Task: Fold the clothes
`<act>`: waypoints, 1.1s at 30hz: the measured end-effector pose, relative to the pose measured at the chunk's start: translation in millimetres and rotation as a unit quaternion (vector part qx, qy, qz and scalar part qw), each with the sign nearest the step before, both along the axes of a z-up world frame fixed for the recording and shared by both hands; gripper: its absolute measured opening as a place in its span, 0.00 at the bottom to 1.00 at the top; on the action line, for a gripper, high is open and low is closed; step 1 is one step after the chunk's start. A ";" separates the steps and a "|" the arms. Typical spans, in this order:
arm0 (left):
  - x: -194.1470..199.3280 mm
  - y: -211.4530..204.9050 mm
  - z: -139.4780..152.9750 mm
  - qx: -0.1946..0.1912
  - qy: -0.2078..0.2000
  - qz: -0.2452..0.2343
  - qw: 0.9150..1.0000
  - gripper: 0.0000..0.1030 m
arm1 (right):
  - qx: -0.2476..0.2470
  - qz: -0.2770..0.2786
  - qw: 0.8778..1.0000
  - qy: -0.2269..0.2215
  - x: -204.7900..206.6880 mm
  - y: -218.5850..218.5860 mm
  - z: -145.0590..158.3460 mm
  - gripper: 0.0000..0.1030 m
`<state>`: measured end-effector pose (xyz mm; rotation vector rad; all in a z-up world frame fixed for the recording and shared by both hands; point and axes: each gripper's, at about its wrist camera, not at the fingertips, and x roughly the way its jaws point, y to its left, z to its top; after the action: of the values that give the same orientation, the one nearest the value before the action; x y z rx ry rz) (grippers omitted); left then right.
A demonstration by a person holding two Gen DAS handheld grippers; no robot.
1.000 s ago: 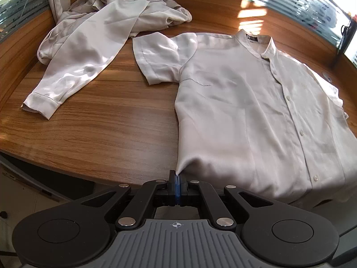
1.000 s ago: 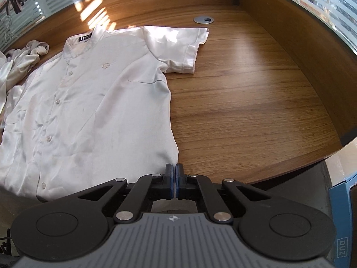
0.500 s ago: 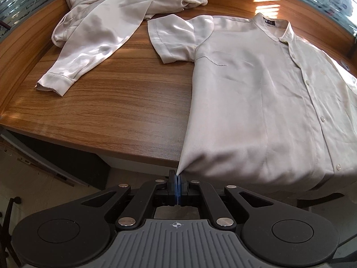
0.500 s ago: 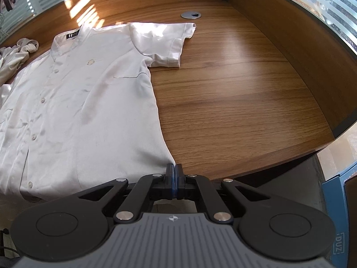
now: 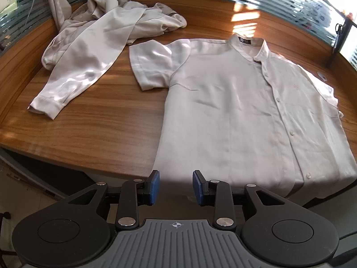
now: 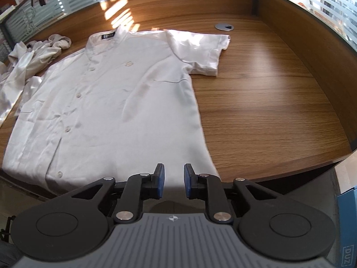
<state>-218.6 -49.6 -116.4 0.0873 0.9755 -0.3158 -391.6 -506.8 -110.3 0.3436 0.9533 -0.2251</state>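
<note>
A white short-sleeved button shirt point(image 5: 234, 111) lies face up and spread flat on the wooden table point(image 5: 100, 122), collar away from me, its hem drooping over the near edge. In the left wrist view my left gripper point(image 5: 175, 174) sits at the hem's left corner. Its jaws are opening, and the blue pads point(image 5: 154, 185) stand apart with cloth between them, not pressed. The right wrist view shows the same shirt point(image 6: 111, 111), with my right gripper point(image 6: 173, 169) at the hem's right corner. Those jaws are opening too, and their pads point(image 6: 160, 184) are off the cloth.
A second pale long-sleeved garment point(image 5: 89, 51) lies crumpled at the table's far left, also seen as a bunched garment point(image 6: 26, 67). A round metal cable grommet point(image 6: 224, 26) sits at the back right. Striped glass partitions ring the table. A blue box point(image 6: 348, 223) stands beyond the right edge.
Both grippers were shut on the shirt's hem corners and have let go, their jaws now apart. The hem has dropped onto the table's near edge.
</note>
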 end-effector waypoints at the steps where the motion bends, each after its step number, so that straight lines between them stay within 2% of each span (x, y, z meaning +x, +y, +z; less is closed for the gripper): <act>1: 2.9 -3.4 2.9 -0.001 -0.003 -0.008 1.000 0.34 | 0.011 0.009 1.000 -0.004 0.3 7.3 0.1 0.22; 4: 14.1 -11.5 11.4 -0.006 -0.013 -0.029 0.999 0.38 | 0.037 0.038 0.999 -0.011 1.7 32.0 -0.8 0.22; 11: 56.9 -24.4 29.5 -0.013 -0.028 -0.099 0.995 0.39 | 0.067 0.086 0.994 -0.016 12.1 95.3 -7.9 0.26; 17: 106.2 -40.8 40.2 -0.013 -0.043 -0.175 0.984 0.41 | 0.075 0.095 0.992 -0.018 18.2 138.1 -20.0 0.30; 21: 145.0 -55.8 44.4 -0.013 -0.053 -0.213 0.976 0.43 | 0.063 0.088 0.994 -0.025 24.4 160.8 -25.7 0.30; 26: 195.4 -77.0 46.1 -0.012 -0.059 -0.222 0.973 0.43 | 0.055 0.073 0.995 -0.032 35.5 180.1 -35.6 0.30; 33: 260.7 -118.2 48.6 -0.011 -0.050 -0.208 0.977 0.43 | 0.064 0.057 0.996 -0.031 48.1 192.7 -48.0 0.31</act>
<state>42.1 -167.9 -67.7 0.2857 0.8492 -0.7002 -343.4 -314.1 -158.3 0.4108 0.9254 -0.0481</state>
